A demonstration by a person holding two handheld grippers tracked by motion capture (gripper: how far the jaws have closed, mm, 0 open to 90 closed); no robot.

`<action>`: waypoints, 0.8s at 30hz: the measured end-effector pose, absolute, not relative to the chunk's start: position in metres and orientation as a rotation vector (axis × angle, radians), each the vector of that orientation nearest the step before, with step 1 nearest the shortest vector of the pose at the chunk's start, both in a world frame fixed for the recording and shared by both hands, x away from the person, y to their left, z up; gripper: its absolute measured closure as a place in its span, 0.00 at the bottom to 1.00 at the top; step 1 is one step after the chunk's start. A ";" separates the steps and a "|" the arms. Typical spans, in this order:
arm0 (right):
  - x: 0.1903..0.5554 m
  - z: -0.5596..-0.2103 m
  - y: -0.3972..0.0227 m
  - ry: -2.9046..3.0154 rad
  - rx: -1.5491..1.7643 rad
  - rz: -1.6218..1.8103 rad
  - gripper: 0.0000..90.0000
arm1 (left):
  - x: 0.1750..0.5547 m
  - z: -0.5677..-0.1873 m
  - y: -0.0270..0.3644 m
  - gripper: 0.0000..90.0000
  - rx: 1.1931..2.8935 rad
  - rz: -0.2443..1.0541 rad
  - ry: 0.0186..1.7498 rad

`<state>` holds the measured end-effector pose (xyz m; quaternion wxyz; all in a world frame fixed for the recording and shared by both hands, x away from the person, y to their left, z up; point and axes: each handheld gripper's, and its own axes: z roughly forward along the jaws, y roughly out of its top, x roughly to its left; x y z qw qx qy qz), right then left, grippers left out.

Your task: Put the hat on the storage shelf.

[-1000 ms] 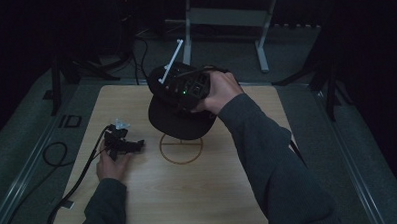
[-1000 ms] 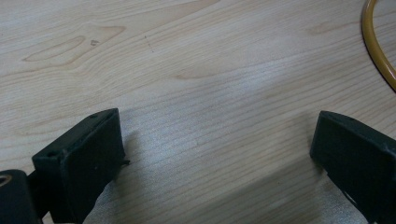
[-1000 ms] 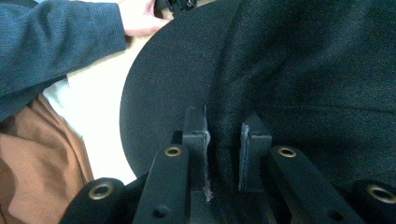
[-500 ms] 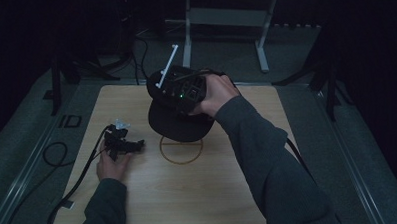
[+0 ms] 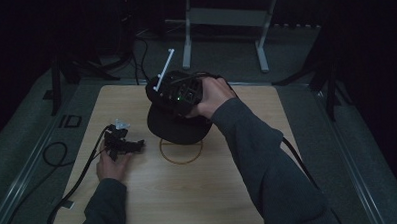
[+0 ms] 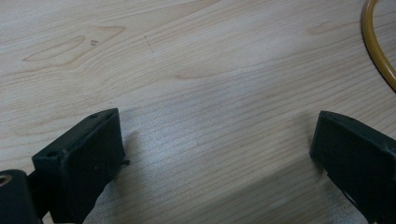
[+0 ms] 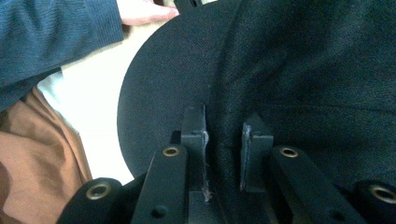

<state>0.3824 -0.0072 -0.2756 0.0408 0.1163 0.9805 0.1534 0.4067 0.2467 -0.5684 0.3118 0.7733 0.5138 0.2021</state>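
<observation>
Your right tongs (image 7: 223, 135) pinch the black cap (image 5: 179, 123) above the ring (image 5: 181, 151); setting it down remains. Left tongs (image 6: 215, 149) rest released.

The left gripper (image 6: 219, 154) holds its black jaws wide apart over the pale wooden table (image 6: 196, 70), an orange ring (image 6: 376, 51) curving at far right.

Cap (image 5: 179, 125) is up off the table (image 5: 229, 191), hanging above the far edge of the ring (image 5: 181, 151) at mid-table. Right gripper (image 5: 178, 100) sits on top of the cap. Left gripper (image 5: 120, 144) is down on the table, left of the ring, well apart from the cap.
</observation>
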 end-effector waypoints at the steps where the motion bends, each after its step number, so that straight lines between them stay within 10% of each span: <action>1: 0.383 -0.276 -0.007 3.004 0.354 0.470 0.84 | 0.407 -0.568 0.247 0.03 2.041 0.533 1.356; 24: 0.387 -0.290 0.002 3.040 0.365 0.433 0.79 | 0.407 -0.568 0.247 0.03 2.041 0.533 1.356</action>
